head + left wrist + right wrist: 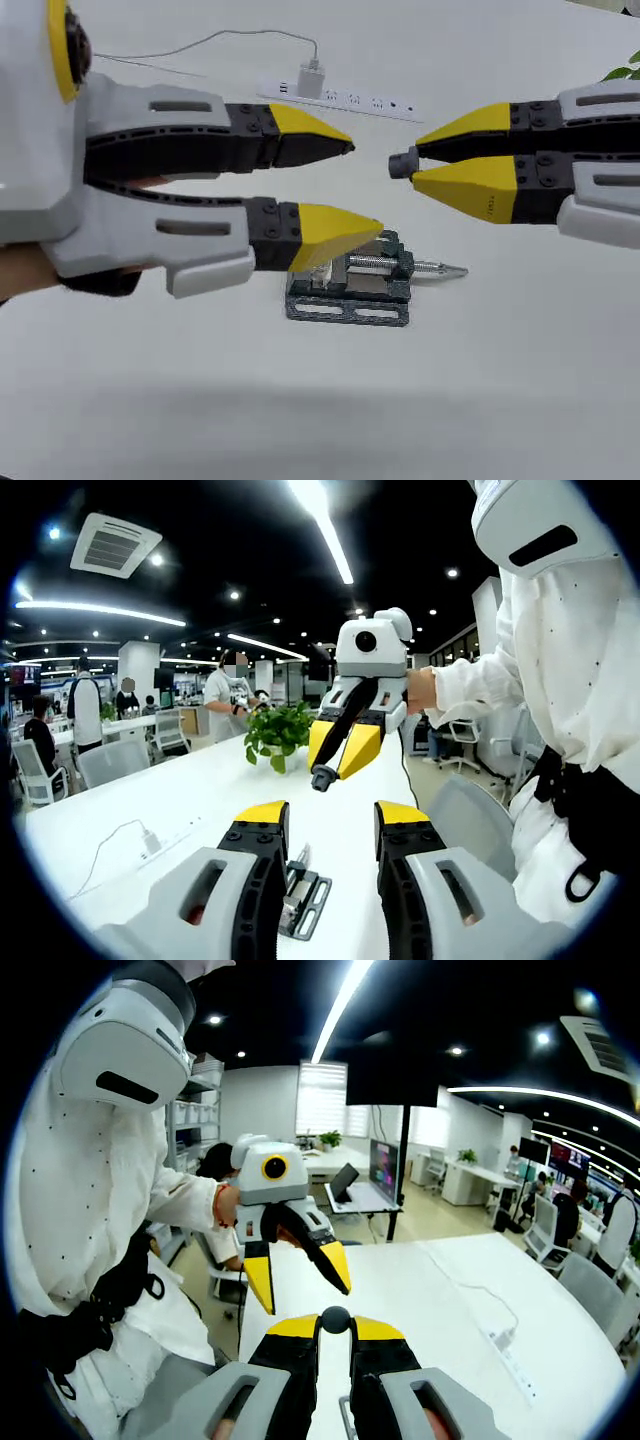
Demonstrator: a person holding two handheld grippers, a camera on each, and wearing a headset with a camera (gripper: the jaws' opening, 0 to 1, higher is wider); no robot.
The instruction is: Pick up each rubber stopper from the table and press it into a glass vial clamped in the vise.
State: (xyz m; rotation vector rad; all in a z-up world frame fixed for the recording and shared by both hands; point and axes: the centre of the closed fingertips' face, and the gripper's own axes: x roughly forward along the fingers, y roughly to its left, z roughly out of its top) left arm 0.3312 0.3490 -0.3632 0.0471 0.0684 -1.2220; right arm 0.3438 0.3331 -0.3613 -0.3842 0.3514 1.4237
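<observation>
The rubber stopper is up in the air, pinched right at the tips of the right gripper, whose jaws are closed on it, above and a little right of the vise on the white table. The left gripper hangs with jaws spread wide and empty, and its lower jaw covers the vise's left end (so I can't tell whether a glass vial is seated there). The risk is that such a shallow tip grip lets the stopper squirt out or tilt under pressing. Going in off-centre, with the mouth half hidden, could jam it crooked or crack the glass.
</observation>
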